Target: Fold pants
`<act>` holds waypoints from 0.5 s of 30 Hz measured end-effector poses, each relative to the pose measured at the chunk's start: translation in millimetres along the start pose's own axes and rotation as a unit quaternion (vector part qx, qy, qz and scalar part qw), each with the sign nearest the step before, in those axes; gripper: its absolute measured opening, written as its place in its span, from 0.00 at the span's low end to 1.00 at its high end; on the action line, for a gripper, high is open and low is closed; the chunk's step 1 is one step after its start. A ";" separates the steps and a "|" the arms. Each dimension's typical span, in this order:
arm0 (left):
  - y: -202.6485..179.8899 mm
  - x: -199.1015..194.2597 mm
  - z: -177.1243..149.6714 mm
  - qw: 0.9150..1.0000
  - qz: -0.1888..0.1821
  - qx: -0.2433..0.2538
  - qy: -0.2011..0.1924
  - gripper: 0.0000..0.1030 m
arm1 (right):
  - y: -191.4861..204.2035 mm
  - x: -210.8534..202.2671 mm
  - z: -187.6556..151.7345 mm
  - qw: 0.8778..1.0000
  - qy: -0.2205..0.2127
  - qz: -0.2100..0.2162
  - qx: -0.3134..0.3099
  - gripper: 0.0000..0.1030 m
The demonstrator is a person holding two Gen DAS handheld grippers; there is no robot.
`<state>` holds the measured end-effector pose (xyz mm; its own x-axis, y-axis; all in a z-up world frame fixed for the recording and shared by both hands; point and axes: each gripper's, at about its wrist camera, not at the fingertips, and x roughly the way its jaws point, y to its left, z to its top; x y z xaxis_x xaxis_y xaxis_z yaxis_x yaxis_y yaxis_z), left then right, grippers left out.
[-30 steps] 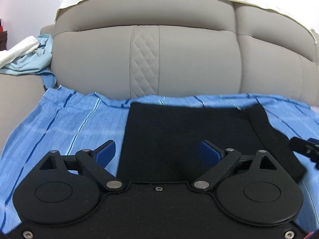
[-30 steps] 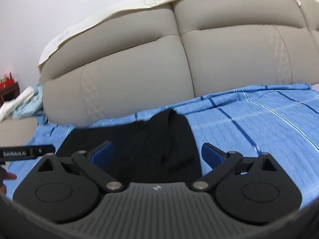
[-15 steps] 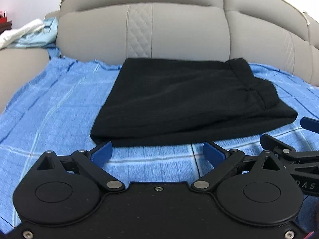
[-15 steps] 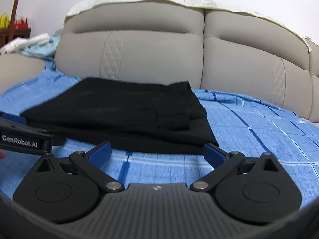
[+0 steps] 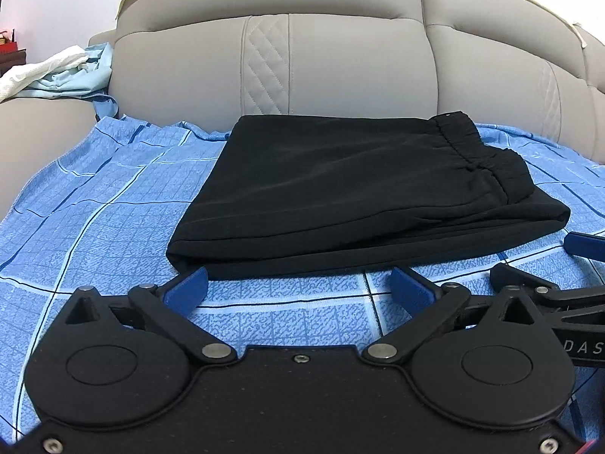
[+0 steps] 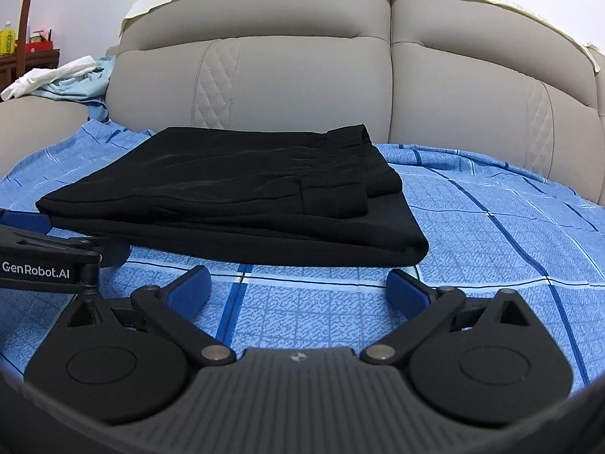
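The black pants lie folded into a flat rectangle on the blue checked sheet, waistband at the right end; they also show in the right wrist view. My left gripper is open and empty, just in front of the pants' near edge. My right gripper is open and empty, also just short of the near edge. The right gripper's fingers show at the right of the left wrist view. The left gripper's fingers show at the left of the right wrist view.
A grey padded sofa back rises behind the sheet. Light blue and white clothes lie on the left armrest. A wooden shelf with small items stands at the far left.
Both grippers have pulled back from the pants and lowered toward the sheet. The pants now lie folded ahead of the open jaws instead of under them.
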<state>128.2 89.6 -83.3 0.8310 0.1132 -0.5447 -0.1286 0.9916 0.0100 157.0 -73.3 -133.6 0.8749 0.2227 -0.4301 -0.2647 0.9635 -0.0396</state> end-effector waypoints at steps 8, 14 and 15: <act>-0.3 0.3 1.8 1.000 0.001 -0.001 0.005 1.00 | -0.6 0.0 0.0 1.000 -0.001 0.003 0.000 1.00; 0.1 1.4 3.0 1.000 0.001 -0.003 0.009 1.00 | -0.7 -0.2 0.0 1.000 -0.001 0.003 0.000 1.00; 0.4 1.6 3.3 1.000 0.000 -0.003 0.010 1.00 | -0.6 -0.2 -0.2 1.000 -0.001 0.003 0.000 1.00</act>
<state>131.2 90.5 -81.5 0.8202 0.1128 -0.5608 -0.1327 0.9911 0.0053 156.9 -74.0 -133.6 0.8741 0.2296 -0.4281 -0.2705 0.9621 -0.0362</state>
